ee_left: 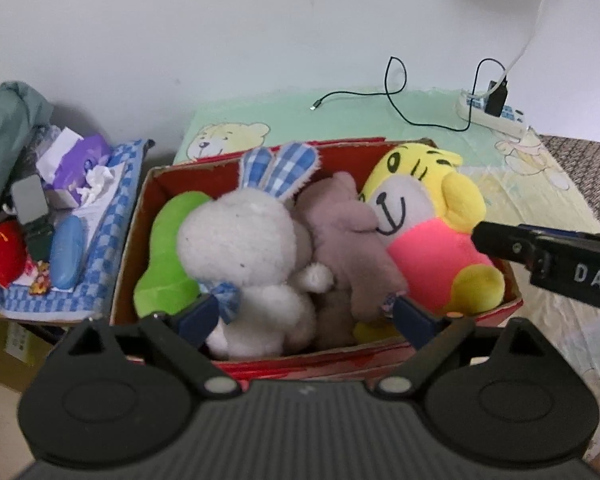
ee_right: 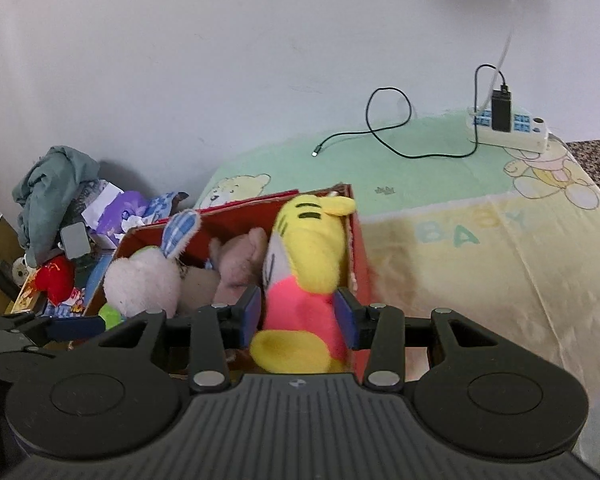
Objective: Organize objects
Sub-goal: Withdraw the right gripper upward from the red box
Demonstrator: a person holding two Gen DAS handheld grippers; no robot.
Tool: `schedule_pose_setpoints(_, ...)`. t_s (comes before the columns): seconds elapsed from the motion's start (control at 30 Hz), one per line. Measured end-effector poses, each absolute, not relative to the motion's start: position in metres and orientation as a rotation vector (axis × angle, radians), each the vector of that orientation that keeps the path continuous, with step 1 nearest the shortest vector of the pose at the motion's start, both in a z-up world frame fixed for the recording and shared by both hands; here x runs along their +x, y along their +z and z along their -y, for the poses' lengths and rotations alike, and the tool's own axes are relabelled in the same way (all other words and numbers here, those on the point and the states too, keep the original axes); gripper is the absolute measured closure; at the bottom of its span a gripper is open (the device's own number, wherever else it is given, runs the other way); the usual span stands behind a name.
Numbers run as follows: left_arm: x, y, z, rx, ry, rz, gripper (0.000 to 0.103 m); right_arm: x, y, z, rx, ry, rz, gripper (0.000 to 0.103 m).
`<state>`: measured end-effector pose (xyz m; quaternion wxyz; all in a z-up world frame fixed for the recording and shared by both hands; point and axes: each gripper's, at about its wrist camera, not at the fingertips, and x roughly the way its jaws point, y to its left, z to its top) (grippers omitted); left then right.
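Observation:
A red cardboard box [ee_left: 134, 236] on the bed holds several plush toys. A white rabbit [ee_left: 244, 240] with blue checked ears lies in the middle, beside a green plush [ee_left: 164, 264] and a beige plush [ee_left: 348, 240]. My left gripper [ee_left: 308, 312] stands open, its blue pads on either side of the rabbit's lower body without squeezing it. At the box's right end sits a yellow tiger toy [ee_right: 308, 256] with a pink body. My right gripper [ee_right: 299, 316] is shut on that pink body. One right finger [ee_left: 500, 242] shows beside the tiger in the left wrist view.
Left of the box a blue checked cloth [ee_left: 112, 216] carries a purple tissue pack [ee_left: 80, 164], a blue case [ee_left: 66, 252] and a red toy [ee_left: 0, 252]. A power strip [ee_right: 508, 128] with a black cable [ee_right: 384, 132] lies on the sheet by the wall.

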<state>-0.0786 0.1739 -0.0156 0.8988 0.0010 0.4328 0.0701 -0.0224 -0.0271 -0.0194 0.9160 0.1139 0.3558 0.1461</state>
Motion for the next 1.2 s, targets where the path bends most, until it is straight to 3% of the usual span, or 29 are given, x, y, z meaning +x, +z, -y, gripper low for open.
schedule_pose_setpoints(0.27, -0.080, -0.015, -0.162, -0.015, 0.179, -0.897, 0.009, -0.030, -0.015, 0.038, 0.207, 0.286, -0.735, 0.057)
schedule_pose_setpoints(0.43, -0.080, -0.016, -0.155, -0.027, 0.193, -0.893, 0.002, -0.033, -0.015, 0.043, 0.194, 0.283, -0.741, 0.056)
schedule_pose_setpoints(1.2, -0.063, -0.009, -0.072, 0.059, 0.071, -0.886, 0.002, -0.049, -0.013, 0.111, 0.156, -0.013, -0.779, 0.036)
